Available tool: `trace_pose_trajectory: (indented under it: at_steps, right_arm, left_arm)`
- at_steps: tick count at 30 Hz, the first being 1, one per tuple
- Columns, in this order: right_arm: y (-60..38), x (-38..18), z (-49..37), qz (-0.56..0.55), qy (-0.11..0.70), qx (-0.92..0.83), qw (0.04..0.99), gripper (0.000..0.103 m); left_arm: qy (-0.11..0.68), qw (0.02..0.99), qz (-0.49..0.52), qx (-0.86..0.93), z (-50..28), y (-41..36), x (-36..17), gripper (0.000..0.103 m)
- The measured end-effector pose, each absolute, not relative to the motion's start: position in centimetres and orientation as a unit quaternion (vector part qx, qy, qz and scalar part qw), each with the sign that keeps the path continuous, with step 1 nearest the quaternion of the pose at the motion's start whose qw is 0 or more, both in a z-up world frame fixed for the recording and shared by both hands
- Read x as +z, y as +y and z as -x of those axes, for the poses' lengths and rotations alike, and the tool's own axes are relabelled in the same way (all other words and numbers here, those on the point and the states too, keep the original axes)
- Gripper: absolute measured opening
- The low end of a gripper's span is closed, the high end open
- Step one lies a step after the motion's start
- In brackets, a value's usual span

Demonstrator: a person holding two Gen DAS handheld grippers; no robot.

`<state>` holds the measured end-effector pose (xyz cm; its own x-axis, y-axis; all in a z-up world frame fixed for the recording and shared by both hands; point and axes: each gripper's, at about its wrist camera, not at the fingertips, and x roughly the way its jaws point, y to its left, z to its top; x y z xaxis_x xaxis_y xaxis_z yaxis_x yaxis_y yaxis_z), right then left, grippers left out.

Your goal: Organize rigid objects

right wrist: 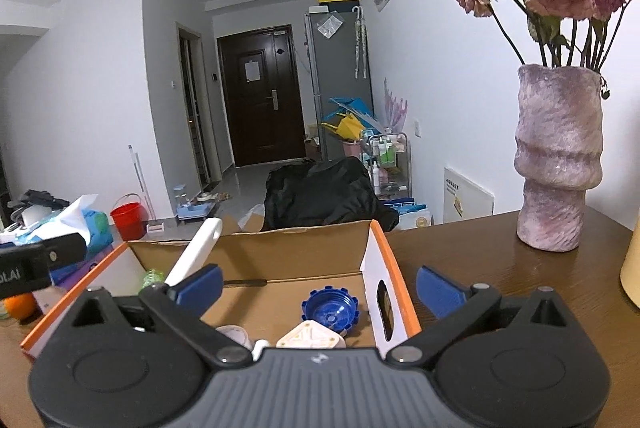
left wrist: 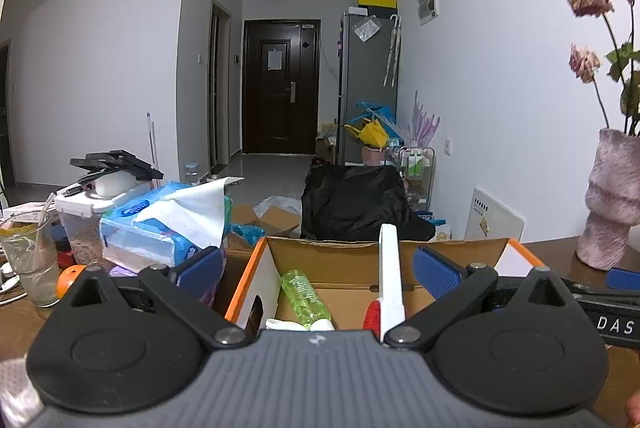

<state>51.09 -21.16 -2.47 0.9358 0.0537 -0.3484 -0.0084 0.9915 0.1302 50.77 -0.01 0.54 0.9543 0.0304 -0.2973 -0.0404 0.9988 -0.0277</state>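
An orange-rimmed cardboard box (left wrist: 256, 276) (right wrist: 396, 268) sits on the brown table. Inside it lie a green bottle (left wrist: 305, 298), a white handled tool with red bristles (left wrist: 389, 276) (right wrist: 196, 252), a blue ridged cap (right wrist: 330, 310) and a cream triangular piece (right wrist: 310, 338). My left gripper (left wrist: 318, 268) hovers over the box's near side, jaws wide open, nothing between the blue pads. My right gripper (right wrist: 318, 288) hangs over the box's right part, also wide open and empty, straddling the box's right wall.
A purple vase (right wrist: 558, 163) with dried roses stands on the table to the right. At the left are a tissue pack (left wrist: 160, 224), a drinking glass (left wrist: 30, 260), an orange (left wrist: 68, 278) and a lidded container (left wrist: 86, 224). A black bag (left wrist: 356, 199) lies behind the box.
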Motion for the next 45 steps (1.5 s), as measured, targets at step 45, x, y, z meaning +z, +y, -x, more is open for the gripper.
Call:
trace_pose_trajectory:
  at_steps: [45]
  right_arm:
    - [-23.0,-0.4,-17.7,-0.039,0.214,0.032,0.976,0.103]
  left_arm:
    - [0.219,0.976,-0.007,-0.013,-19.2,-0.8,-0.3,0.103]
